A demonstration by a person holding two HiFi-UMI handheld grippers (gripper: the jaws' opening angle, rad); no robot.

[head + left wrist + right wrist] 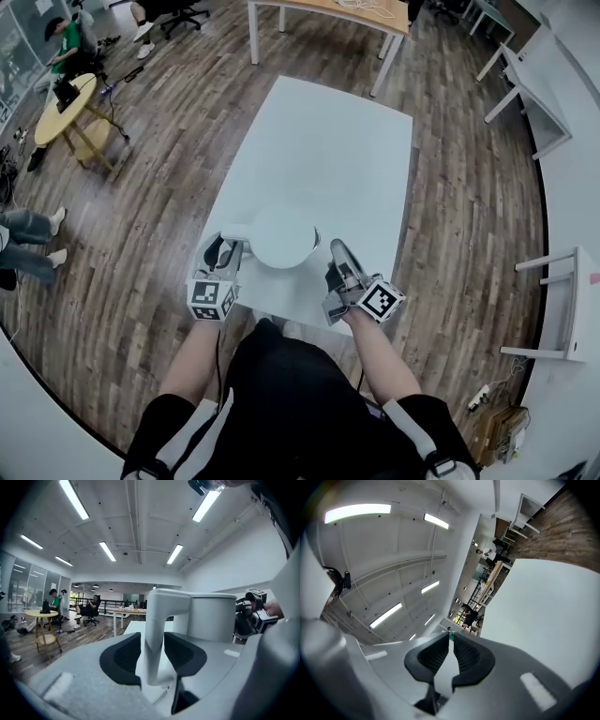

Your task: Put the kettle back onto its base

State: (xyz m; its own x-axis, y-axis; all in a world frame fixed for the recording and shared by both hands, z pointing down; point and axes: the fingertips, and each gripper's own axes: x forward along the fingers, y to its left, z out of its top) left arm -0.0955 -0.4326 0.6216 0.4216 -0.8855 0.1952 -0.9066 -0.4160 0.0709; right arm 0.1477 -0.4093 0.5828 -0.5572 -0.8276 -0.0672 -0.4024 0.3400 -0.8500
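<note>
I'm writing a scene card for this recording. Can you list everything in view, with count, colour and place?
kettle: one, white, near edge of the table, between the two grippers
handle: one, white, on the kettle's left side
base: cannot be made out under the kettle
table: one, white, centre
floor: brown wood planks, all around
round table: one, yellow, far left
seated person: one, green top, by the round table
long table: one, wood top on white legs, top edge
desks: white, upper right
left gripper: one, grey, jaws open either side of the handle, not pressing on it
right gripper: one, grey, shut on nothing, right of the kettle
</note>
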